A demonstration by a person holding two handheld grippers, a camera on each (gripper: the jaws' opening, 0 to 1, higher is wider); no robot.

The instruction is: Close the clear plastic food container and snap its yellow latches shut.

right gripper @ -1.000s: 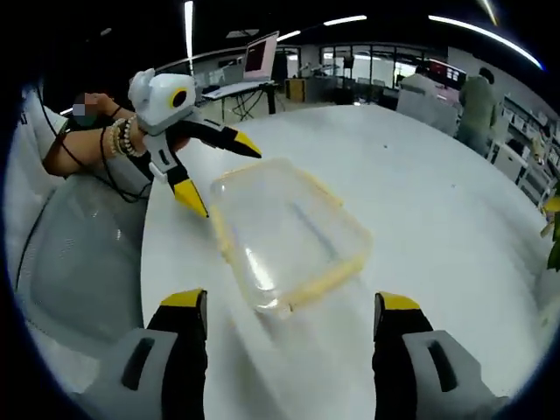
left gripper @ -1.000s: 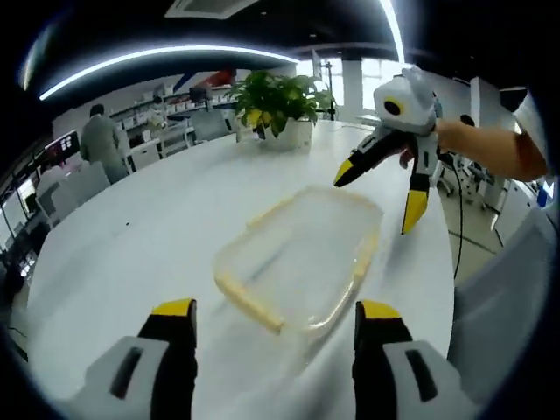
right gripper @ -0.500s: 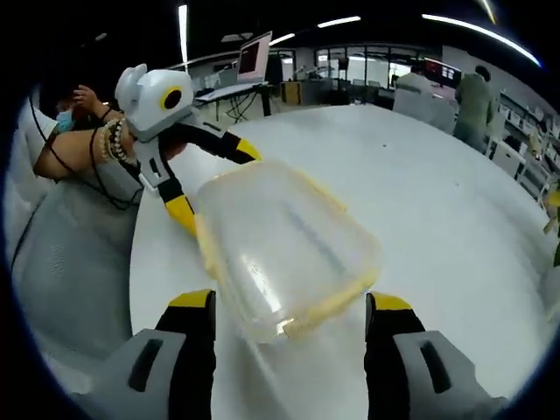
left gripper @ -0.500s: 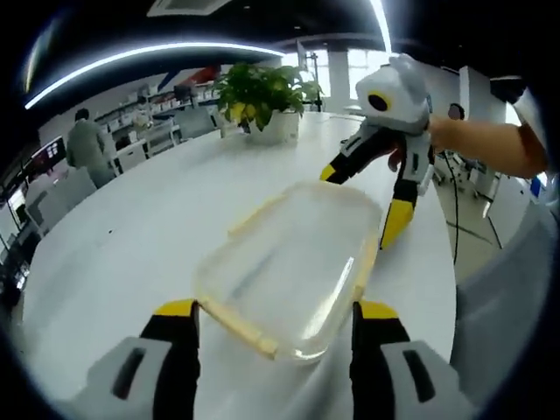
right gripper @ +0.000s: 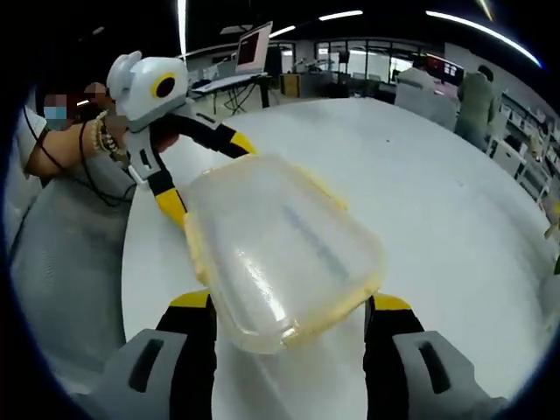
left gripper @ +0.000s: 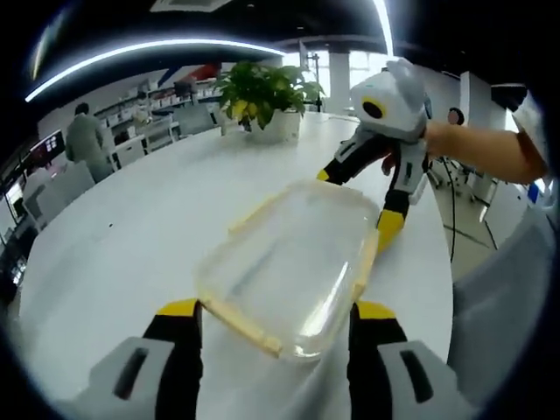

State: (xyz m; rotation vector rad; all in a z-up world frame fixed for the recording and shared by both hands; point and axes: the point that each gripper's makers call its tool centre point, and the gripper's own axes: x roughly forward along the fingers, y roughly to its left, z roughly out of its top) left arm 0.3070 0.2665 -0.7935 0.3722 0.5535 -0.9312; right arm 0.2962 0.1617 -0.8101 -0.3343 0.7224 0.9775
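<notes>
Risk here lies mostly in slippage: the clear plastic food container (left gripper: 284, 262) sits on a smooth white desk (left gripper: 131, 227), and, as I judge it, a push on one yellow latch without a counter-hold at the far end could skate the whole box toward the desk edge, or a jaw tip could slide off the narrow yellow latch (left gripper: 236, 317) and leave it unsnapped. The lid appears to be already down on the box, though whether it seats fully all round is hard to tell through the clear plastic. The left hand-held gripper (left gripper: 273, 311) faces one short end of the container, jaws spread wide to either side of the near corner, gripping nothing. The right hand-held gripper (right gripper: 290, 306) faces the opposite short end, jaws likewise spread and empty. In the left gripper view the right one comes in held by a hand (left gripper: 442, 140), angled down so that its yellow tips straddle the far end. A potted plant (left gripper: 262, 96) stands well apart.
</notes>
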